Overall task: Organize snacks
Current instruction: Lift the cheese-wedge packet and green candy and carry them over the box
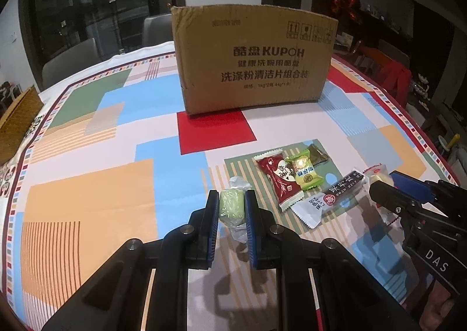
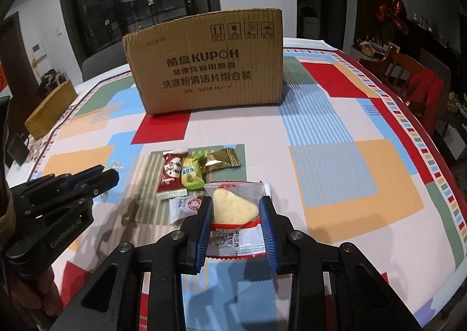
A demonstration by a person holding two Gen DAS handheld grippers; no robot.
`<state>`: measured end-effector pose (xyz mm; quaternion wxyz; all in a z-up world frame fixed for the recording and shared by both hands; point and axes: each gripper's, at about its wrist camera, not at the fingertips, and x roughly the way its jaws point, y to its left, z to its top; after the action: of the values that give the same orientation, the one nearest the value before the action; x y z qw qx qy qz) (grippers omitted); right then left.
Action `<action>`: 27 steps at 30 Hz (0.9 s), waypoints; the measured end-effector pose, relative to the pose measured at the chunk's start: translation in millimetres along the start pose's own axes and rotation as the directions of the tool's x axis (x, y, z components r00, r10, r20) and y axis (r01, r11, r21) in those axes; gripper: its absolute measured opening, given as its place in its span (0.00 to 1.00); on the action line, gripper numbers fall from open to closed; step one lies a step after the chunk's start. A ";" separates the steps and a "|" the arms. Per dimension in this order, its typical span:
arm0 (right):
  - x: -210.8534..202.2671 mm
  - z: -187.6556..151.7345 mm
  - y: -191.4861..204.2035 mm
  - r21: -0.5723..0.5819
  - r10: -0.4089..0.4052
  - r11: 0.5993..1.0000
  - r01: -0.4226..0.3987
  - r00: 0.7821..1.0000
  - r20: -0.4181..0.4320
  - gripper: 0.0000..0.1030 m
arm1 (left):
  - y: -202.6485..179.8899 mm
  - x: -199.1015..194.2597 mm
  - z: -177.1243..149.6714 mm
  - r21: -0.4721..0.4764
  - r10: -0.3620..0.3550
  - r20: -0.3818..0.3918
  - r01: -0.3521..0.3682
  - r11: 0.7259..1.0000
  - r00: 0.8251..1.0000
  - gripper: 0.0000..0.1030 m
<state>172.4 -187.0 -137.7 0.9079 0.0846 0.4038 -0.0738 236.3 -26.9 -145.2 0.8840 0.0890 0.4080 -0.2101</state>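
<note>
Left wrist, green candy point(image 1: 231, 204) clamped by left gripper point(image 1: 231, 204), long axis pointing away.

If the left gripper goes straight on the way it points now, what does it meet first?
Probably the bare tablecloth short of the box. The left gripper, shut on a green candy, points downward; depth is unclear.

Each camera rides on its own hand-held gripper, tilted down along the fingers, close above the worktop point(image 1: 87, 185) near its near edge, facing the far edge. Both views share the cardboard box point(image 1: 254, 59), the snack pile point(image 2: 186, 173) and each other's gripper
</note>
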 end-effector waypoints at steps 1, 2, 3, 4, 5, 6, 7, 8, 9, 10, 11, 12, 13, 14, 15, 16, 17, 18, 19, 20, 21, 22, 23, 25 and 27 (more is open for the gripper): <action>-0.4 1.1 -0.1 -0.001 0.002 1.000 -0.002 1.000 0.002 0.33 | 0.6 -1.5 0.6 -0.003 0.003 0.002 -0.003 1.000 1.000 0.18; -1.1 2.6 -0.1 -0.004 0.004 1.000 -0.004 1.000 0.005 0.33 | 1.3 -3.0 1.2 -0.007 0.007 0.004 -0.007 1.000 1.000 0.18; -1.5 3.3 0.0 -0.005 0.006 1.000 -0.006 1.000 0.006 0.33 | 1.5 -4.3 1.6 -0.010 0.009 0.006 -0.009 1.000 1.000 0.18; -1.8 4.3 0.1 -0.007 0.008 1.000 -0.007 1.000 0.008 0.33 | 2.0 -5.7 1.9 -0.013 0.013 0.009 -0.013 1.000 1.000 0.18; -2.2 5.4 0.4 -0.009 0.010 1.000 -0.010 1.000 0.009 0.33 | 2.4 -7.4 2.4 -0.018 0.015 0.010 -0.015 1.000 1.000 0.18; -2.7 6.9 0.6 -0.011 0.013 1.000 -0.013 1.000 0.010 0.33 | 3.0 -8.9 2.8 -0.024 0.018 0.012 -0.018 1.000 1.000 0.18; -3.2 7.8 0.7 -0.012 0.016 1.000 -0.016 1.000 0.011 0.33 | 3.6 -10.4 3.2 -0.028 0.021 0.014 -0.020 0.999 1.000 0.18; -3.7 9.1 0.7 -0.014 0.018 1.000 -0.018 1.000 0.012 0.33 | 3.8 -11.1 3.7 -0.032 0.022 0.015 -0.022 0.999 1.000 0.18; -4.6 10.9 1.0 -0.016 0.020 1.000 -0.020 1.000 0.015 0.33 | 4.1 -12.4 4.4 -0.036 0.024 0.016 -0.024 0.999 1.000 0.18; -5.2 11.9 1.1 -0.019 0.022 1.000 -0.021 1.000 0.016 0.33 | 4.5 -13.5 5.2 -0.041 0.027 0.018 -0.026 0.999 0.999 0.18; -6.2 14.0 1.6 -0.023 0.024 0.999 -0.024 1.000 0.019 0.33 | 5.1 -14.6 6.0 -0.046 0.028 0.019 -0.027 0.999 0.999 0.18; -7.0 15.6 1.8 -0.026 0.025 0.999 -0.025 0.999 0.022 0.33 | 5.4 -15.5 6.8 -0.050 0.030 0.021 -0.028 0.998 0.999 0.18; -7.8 16.8 2.2 -0.029 0.026 0.999 -0.026 0.999 0.024 0.33 | 6.1 -17.0 7.9 -0.056 0.032 0.024 -0.031 0.998 0.999 0.18; -8.8 18.7 2.5 -0.032 0.028 0.999 -0.027 0.999 0.027 0.33 | 6.4 -18.2 8.8 -0.060 0.033 0.025 -0.032 0.998 0.999 0.18; -9.9 20.9 2.7 -0.035 0.031 0.999 -0.030 0.999 0.030 0.33 | 7.0 -19.2 9.8 -0.066 0.034 0.027 -0.033 0.997 0.999 0.18; -10.4 22.9 3.1 -0.038 0.033 0.999 -0.032 0.999 0.032 0.33 | 7.6 -20.2 10.4 -0.072 0.036 0.029 -0.034 0.997 0.999 0.18; -11.2 24.8 3.8 -0.041 0.035 0.999 -0.034 0.999 0.034 0.33 | 8.4 -21.2 11.3 -0.079 0.039 0.030 -0.036 0.996 0.999 0.18; -12.0 27.2 4.6 -0.045 0.038 0.998 -0.036 0.999 0.037 0.33 | 8.8 -22.4 12.3 -0.083 0.041 0.032 -0.038 0.996 0.999 0.18; -12.4 28.8 5.0 -0.048 0.040 0.998 -0.038 0.998 0.039 0.33 | 9.6 -23.7 13.5 -0.088 0.044 0.033 -0.041 0.995 0.998 0.18; -13.2 31.4 6.1 -0.053 0.043 0.998 -0.041 0.998 0.042 0.33 | 10.0 -24.6 14.3 -0.092 0.046 0.034 -0.043 0.995 0.998 0.18; -13.8 32.9 6.5 -0.055 0.045 0.998 -0.043 0.998 0.044 0.33 | 10.7 -25.6 15.3 -0.096 0.049 0.036 -0.045 0.994 0.998 0.18; -14.1 34.7 6.9 -0.058 0.048 0.997 -0.045 0.998 0.045 0.33 | 11.7 -27.0 16.9 -0.101 0.053 0.037 -0.049 0.994 0.998 0.18; -14.6 37.4 7.6 -0.063 0.051 0.997 -0.048 0.998 0.048 0.33 | 12.5 -28.3 17.5 -0.104 0.055 0.039 -0.050 0.993 0.998 0.18; -15.1 41.2 8.6 -0.068 0.057 0.996 -0.054 0.997 0.050 0.33 | 13.9 -30.7 20.4 -0.112 0.060 0.042 -0.055 0.992 0.997 0.18; -15.5 45.9 9.3 -0.075 0.063 0.995 -0.059 0.997 0.053 0.33 | 15.3 -32.2 23.7 -0.121 0.064 0.044 -0.058 0.991 0.997 0.18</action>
<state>197.1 -186.6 -95.0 0.9231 0.0617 0.3780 -0.0336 240.7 -11.4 -105.5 0.9033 0.0434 0.3955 -0.1603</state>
